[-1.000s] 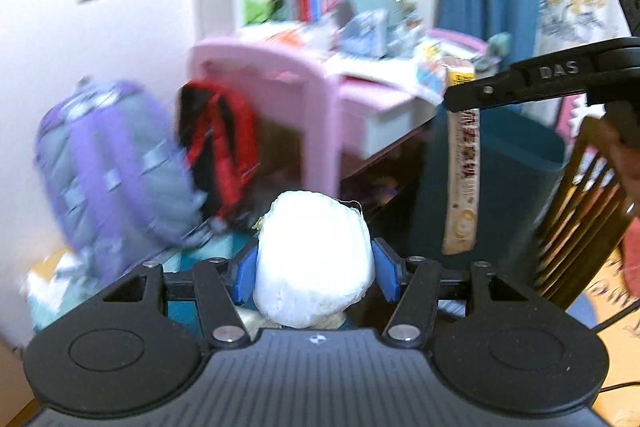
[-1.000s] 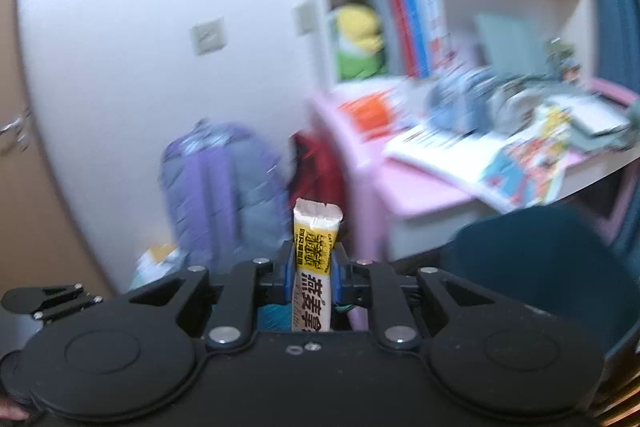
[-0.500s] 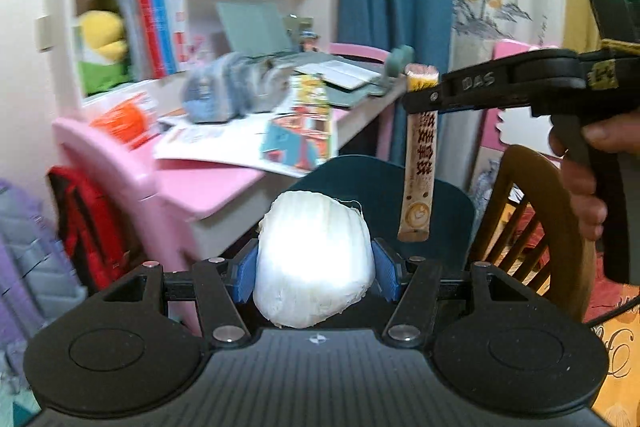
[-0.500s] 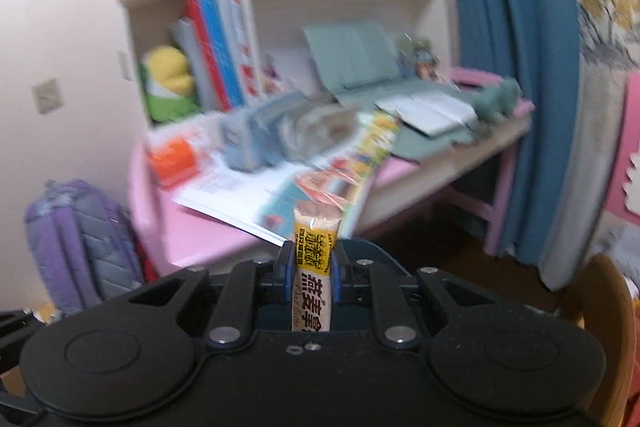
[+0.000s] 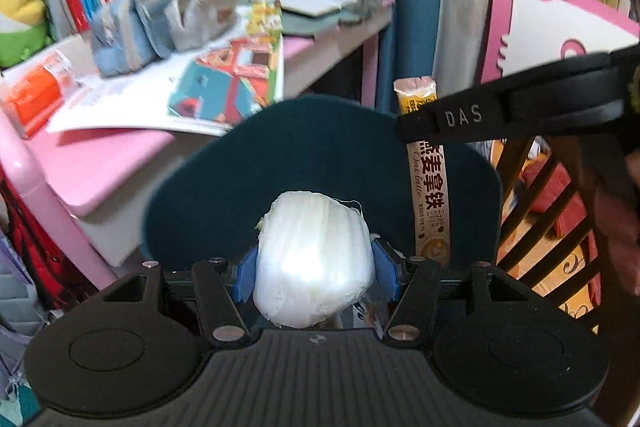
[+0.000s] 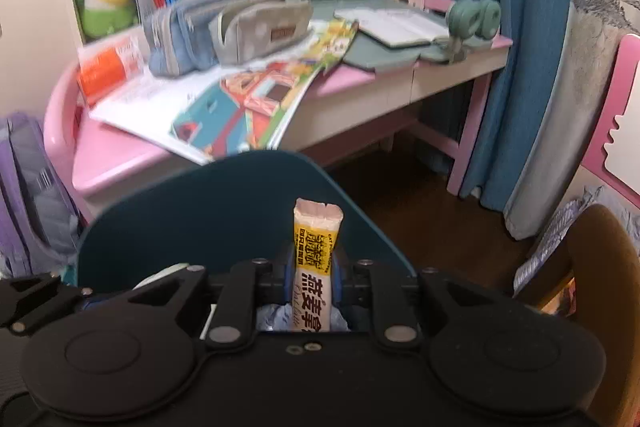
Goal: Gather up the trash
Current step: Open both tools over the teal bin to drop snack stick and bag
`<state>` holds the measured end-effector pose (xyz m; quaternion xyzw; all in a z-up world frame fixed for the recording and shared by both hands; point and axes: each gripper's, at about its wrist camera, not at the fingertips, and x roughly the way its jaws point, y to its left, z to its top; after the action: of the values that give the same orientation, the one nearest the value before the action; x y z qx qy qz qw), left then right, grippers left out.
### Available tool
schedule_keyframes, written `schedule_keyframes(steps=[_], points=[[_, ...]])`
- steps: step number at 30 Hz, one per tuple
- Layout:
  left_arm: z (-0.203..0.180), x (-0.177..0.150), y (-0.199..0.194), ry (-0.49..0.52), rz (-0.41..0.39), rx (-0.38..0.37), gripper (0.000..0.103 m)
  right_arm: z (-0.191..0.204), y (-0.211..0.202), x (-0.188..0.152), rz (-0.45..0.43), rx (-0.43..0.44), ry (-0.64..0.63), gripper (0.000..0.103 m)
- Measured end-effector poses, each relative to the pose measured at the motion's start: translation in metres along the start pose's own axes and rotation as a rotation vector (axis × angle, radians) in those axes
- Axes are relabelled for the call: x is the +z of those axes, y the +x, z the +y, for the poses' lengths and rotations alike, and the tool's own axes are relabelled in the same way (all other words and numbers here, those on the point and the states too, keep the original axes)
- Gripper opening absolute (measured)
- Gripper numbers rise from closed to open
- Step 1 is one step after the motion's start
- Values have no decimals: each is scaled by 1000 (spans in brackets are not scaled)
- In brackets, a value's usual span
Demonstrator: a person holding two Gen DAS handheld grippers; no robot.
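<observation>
- Your left gripper [image 5: 315, 269] is pinching a white crumpled wad [image 5: 314, 261] between its blue fingers [image 5: 245, 273].
- Your right gripper [image 6: 313, 277] is squeezing a long oat-latte sachet [image 6: 316, 263] upright, fingers tight on it.
- Both are hanging over the dark teal bin [image 5: 320, 163], the sachet just right of the wad.
- Beyond, the pink table [image 6: 120, 151] is carrying a picture book [image 6: 240, 103] and pencil cases [image 6: 224, 27].
</observation>
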<state>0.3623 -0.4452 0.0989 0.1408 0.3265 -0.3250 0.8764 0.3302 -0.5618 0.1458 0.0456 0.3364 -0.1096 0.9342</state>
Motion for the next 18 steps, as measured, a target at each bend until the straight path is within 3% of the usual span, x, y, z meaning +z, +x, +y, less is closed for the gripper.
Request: schedule_keyframes(steps=[6, 18], points=[[-9, -3, 25, 8, 69, -1, 59, 4, 12, -8, 53, -22, -22, 18], [-15, -7, 11, 13, 53, 4, 64, 2, -2, -11, 45, -3, 9, 32]])
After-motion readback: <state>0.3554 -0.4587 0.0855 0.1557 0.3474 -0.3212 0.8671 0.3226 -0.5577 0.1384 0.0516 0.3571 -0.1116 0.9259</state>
